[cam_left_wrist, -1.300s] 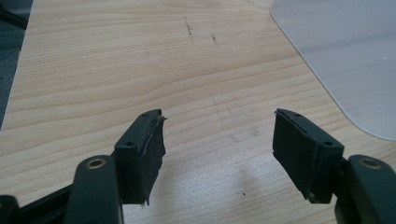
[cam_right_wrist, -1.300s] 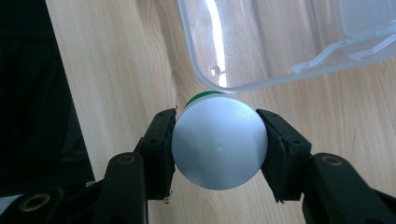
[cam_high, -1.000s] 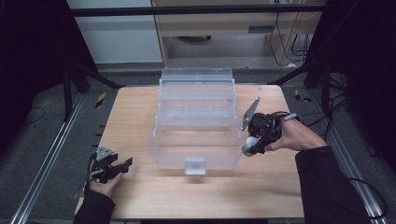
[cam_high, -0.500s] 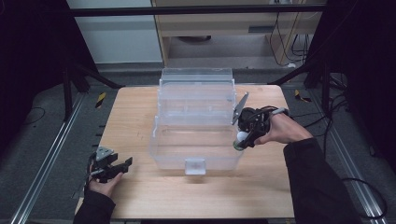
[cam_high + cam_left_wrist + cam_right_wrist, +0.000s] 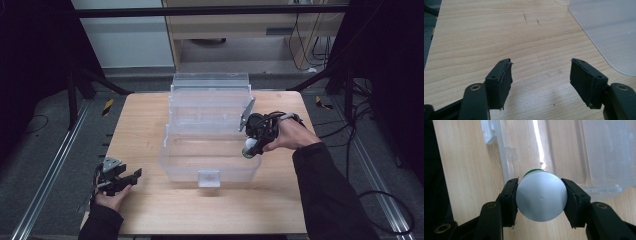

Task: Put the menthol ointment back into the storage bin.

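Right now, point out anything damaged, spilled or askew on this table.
One small flaw: the rubber pad on a finger of the left gripper looks frayed, its edge peeling and ragged. Otherwise nothing stands out. The clear plastic box sits square on the table, and the right gripper holds the white bottle cleanly.

The right gripper (image 5: 248, 148) holds a small round bottle (image 5: 249, 145) over the clear plastic box (image 5: 210, 145) on the wooden table (image 5: 140, 120).

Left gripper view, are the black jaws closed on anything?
No, the left gripper has its jaws standing wide apart over the bare wooden table, nothing between them.
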Demonstrator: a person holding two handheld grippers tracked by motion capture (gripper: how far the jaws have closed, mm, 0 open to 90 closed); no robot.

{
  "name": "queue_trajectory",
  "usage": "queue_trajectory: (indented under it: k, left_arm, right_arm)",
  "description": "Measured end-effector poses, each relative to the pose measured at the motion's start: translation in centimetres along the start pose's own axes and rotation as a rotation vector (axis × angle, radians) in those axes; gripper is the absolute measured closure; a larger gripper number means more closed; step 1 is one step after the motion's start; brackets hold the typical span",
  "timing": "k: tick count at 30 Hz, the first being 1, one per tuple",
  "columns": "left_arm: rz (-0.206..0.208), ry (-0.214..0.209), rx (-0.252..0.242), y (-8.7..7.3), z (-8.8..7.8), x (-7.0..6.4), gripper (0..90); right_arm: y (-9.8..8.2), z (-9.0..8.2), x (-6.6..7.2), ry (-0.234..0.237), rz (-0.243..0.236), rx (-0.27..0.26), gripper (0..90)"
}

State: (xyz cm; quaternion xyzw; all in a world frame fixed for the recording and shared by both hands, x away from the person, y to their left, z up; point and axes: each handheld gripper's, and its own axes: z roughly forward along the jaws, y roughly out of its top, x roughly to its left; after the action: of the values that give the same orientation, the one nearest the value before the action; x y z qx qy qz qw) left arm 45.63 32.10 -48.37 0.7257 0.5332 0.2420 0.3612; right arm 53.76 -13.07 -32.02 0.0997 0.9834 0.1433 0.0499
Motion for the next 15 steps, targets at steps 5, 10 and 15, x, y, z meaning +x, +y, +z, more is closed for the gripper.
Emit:
queue_trajectory:
  k: [5, 10, 15]
  left_arm:
    - [0.004, -0.001, 0.003, 0.0, 0.0, 0.1, 33.3]
    - [0.004, -0.001, 0.002, 0.0, 0.0, 0.1, 33.4]
    - [0.005, -0.001, 0.003, 0.0, 0.0, 0.1, 33.4]
  right_arm:
    - [0.4, 1.1, -0.2, 0.005, -0.023, 0.016, 50.2]
    - [0.7, 1.9, -0.4, 0.009, -0.036, 0.02, 50.2]
    - [0.8, 2.7, -0.4, 0.019, -0.028, 0.042, 50.2]
